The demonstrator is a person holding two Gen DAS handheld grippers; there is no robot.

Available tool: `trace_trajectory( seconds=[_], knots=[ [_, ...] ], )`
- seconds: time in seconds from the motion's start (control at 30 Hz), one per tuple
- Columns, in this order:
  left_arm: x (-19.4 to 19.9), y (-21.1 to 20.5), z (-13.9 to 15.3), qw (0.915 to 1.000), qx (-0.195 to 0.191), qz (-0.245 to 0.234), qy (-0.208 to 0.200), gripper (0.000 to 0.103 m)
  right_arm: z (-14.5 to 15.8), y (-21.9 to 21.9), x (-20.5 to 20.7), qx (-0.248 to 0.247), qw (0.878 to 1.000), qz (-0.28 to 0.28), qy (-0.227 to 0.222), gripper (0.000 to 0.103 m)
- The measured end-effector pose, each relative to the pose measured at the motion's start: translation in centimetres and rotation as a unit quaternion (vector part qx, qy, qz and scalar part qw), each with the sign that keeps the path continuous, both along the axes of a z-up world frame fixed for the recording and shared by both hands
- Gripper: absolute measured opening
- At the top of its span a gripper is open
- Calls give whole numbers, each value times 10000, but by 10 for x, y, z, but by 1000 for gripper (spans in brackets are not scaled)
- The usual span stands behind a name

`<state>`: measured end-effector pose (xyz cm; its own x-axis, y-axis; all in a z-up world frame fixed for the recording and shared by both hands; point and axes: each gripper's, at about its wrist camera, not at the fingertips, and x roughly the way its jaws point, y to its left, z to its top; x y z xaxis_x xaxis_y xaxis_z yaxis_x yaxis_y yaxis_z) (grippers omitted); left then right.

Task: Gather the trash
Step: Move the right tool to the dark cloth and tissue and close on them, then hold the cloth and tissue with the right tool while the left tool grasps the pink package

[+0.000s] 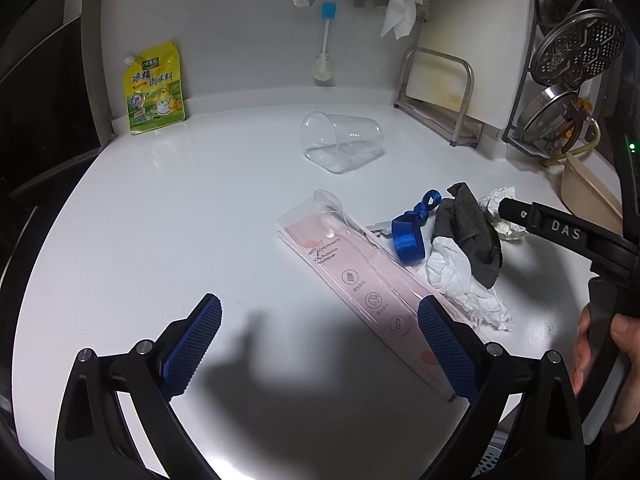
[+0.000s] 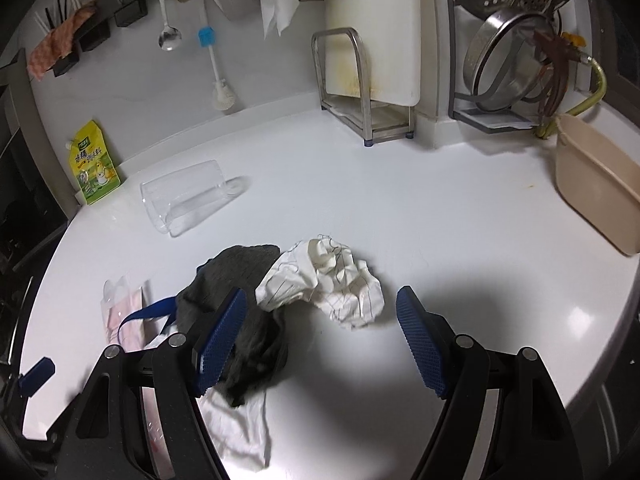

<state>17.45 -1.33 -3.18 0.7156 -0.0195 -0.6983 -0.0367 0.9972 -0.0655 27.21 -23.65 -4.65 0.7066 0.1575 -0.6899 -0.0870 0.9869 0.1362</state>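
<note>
Trash lies on the white counter (image 1: 160, 208): a pink toothbrush package (image 1: 360, 276), a blue ribbon (image 1: 412, 232), a dark grey cloth (image 1: 468, 232), a white tissue (image 1: 464, 280), a crumpled lined paper (image 2: 336, 276) and a clear cup (image 1: 344, 140) on its side. My left gripper (image 1: 320, 316) is open, its right finger over the package's near end. My right gripper (image 2: 320, 312) is open just short of the crumpled paper, its left finger over the grey cloth (image 2: 236, 288). The cup (image 2: 188, 196) lies further left.
A yellow seasoning pouch (image 1: 154, 88) leans on the back wall. A cutting board in a metal rack (image 2: 368, 80), a dish rack with steel bowls (image 2: 512, 64) and a beige bin (image 2: 596, 188) stand at the right. Utensils hang on the wall.
</note>
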Motion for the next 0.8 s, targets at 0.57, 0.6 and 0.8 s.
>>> trace_trajectory(
  seconds=[0.57, 0.6, 0.8],
  knots=[
    [1, -15, -7, 9999, 37, -13, 115, 97, -12, 3, 23, 165, 9990, 271, 308, 49],
    [1, -16, -8, 9999, 41, 0, 125, 97, -13, 4, 22, 178, 9989, 301, 316, 41],
    [0, -23, -11, 9998, 27, 39, 168, 97, -14, 4, 21, 236, 9984, 403, 328, 27]
  ],
)
